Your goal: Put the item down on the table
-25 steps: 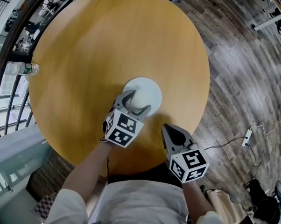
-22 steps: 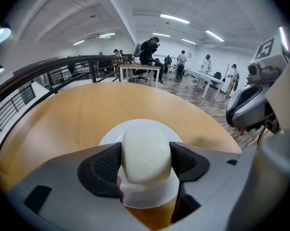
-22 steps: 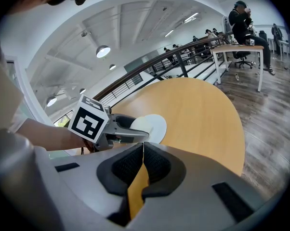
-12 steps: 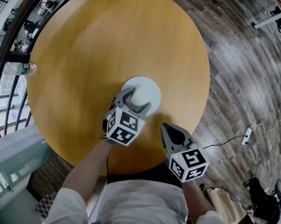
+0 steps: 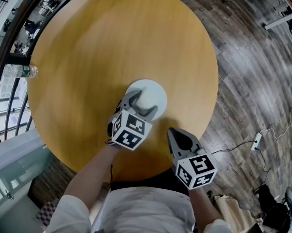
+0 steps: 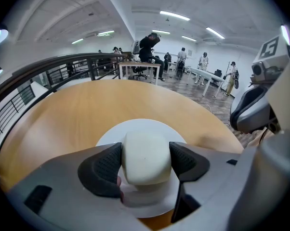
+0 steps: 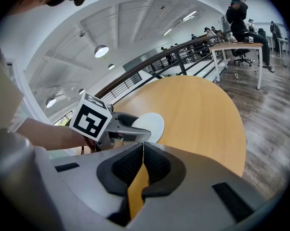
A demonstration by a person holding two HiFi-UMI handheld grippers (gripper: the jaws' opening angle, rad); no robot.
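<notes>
plate [image 5: 159,92] sat on table [image 5: 112,38], nearer its front | item [image 6: 146,158] between left gripper [image 5: 143,103] jaws, over plate | right gripper [image 5: 171,132] right of left gripper, at table's near rim | bottle [image 5: 20,72] beside table's left rim

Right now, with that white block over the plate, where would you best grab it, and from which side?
Its two flattish opposite sides, at mid-height, coming from the person's side, as the left gripper holds the block now. Those sides meet the jaws squarely; the top is rounded.
</notes>
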